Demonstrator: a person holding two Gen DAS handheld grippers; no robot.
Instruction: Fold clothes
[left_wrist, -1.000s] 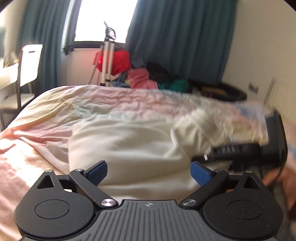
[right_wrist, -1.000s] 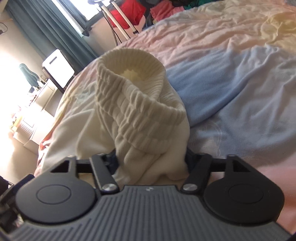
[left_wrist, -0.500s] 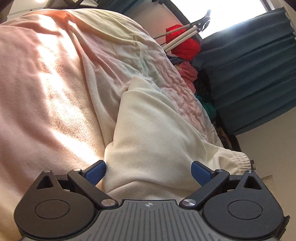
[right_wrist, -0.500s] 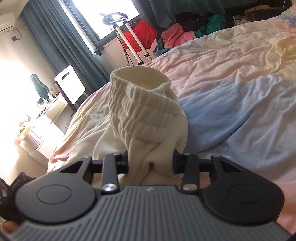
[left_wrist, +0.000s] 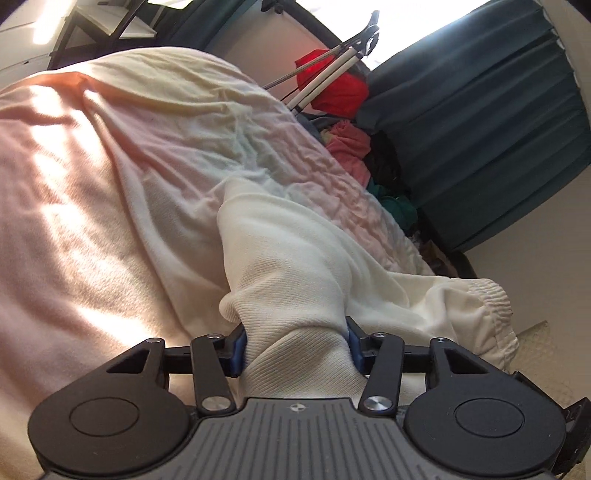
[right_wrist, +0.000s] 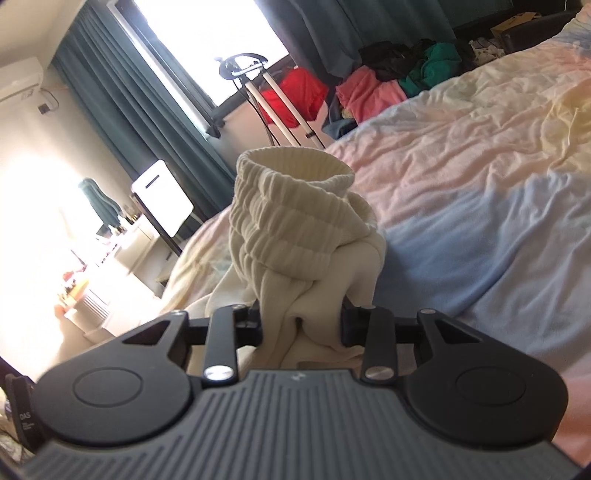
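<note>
Left claw just closed (right too) on cream sweatpants.

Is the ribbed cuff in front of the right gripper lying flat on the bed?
No, the ribbed cuff stands upright above the right gripper, its round opening facing up, clear of the bed.

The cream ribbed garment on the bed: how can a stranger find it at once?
Look at the wide bed with the pastel pink, yellow and blue cover. Near its front edge, the cream ribbed knit garment stands bunched up, its elastic cuff open at the top. Unlike the bright clothes piled under the window, it is pale.
</note>
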